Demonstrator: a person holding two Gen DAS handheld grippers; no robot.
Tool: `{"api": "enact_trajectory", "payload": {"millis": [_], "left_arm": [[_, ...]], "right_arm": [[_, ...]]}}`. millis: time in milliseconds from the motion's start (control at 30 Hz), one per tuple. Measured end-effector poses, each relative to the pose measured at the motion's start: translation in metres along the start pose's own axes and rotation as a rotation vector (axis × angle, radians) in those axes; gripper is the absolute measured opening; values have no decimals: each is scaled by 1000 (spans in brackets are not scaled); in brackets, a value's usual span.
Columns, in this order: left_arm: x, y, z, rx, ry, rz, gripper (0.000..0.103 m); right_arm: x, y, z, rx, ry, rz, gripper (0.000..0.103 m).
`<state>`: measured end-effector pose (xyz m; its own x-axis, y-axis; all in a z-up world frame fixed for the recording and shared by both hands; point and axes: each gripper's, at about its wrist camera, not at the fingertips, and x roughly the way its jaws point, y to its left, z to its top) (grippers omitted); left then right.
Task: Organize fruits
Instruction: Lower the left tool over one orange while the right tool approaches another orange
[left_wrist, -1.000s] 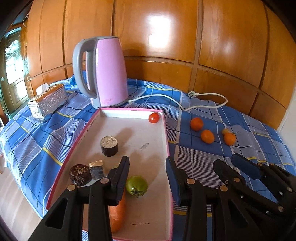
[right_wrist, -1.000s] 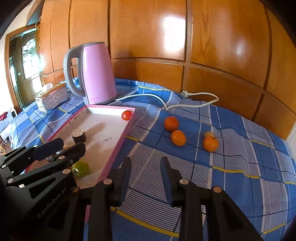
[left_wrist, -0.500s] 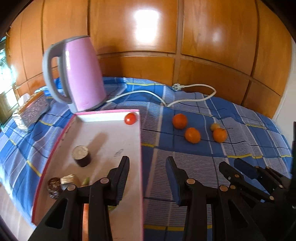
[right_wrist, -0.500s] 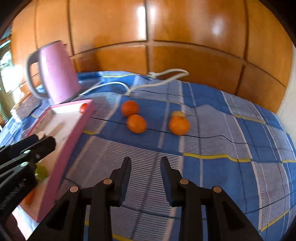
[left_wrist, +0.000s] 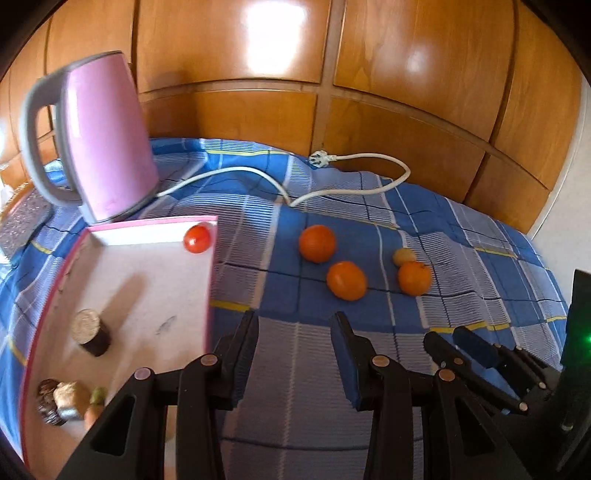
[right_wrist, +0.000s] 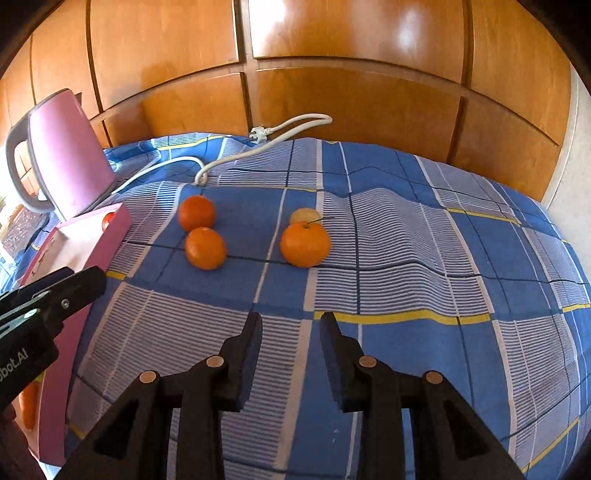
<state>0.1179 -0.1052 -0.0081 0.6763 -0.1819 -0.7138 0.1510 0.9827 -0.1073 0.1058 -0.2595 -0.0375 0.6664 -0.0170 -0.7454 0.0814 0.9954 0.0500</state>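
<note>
Both grippers hang over the blue checked cloth (right_wrist: 406, 236), short of the loose fruit, and neither holds anything. The left gripper (left_wrist: 293, 325) has a clear gap between its jaws with only cloth showing through; the right gripper (right_wrist: 290, 325) is nearly closed — a narrow gap, nothing in it.

The fruit to gather: 3 oranges and 1 small pale fruit (right_wrist: 304, 215) lie on the cloth, right of the pink tray (left_wrist: 147, 266). The back orange (right_wrist: 196, 212) and the front orange (right_wrist: 205, 248) sit just beside each other; the stemmed orange (right_wrist: 305, 243) lies apart from them, touching the pale fruit behind it. A tomato (left_wrist: 197, 238) already rests in the tray's far corner.

The step in hand looks like the reach for a first orange. To do it well:

- Widen the right jaws well before arrival — as they stand, no orange would fit.
- Take the stemmed orange from the near side, so the pale fruit is not knocked away.
- Close gently across the widest part; round fruit may roll off the rumpled cloth.
- Keep the 2 grippers from crossing — left for the pair nearest the tray.
</note>
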Motion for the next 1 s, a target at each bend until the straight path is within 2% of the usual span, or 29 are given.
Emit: {"api": "enact_trajectory", "payload": {"millis": [200, 500, 567, 633, 1000], "left_arm": [[21, -12, 13, 11, 26, -40, 41], [51, -20, 27, 6, 60, -57, 41], [55, -20, 28, 2, 62, -62, 43], [58, -21, 30, -3, 59, -65, 51], [82, -28, 35, 2, 83, -79, 51]], "right_arm": [[9, -8, 10, 11, 9, -2, 33], [22, -26, 32, 54, -2, -8, 33], [25, -28, 35, 58, -2, -9, 33], [27, -30, 37, 68, -10, -6, 33], [41, -35, 57, 87, -36, 18, 33]]}}
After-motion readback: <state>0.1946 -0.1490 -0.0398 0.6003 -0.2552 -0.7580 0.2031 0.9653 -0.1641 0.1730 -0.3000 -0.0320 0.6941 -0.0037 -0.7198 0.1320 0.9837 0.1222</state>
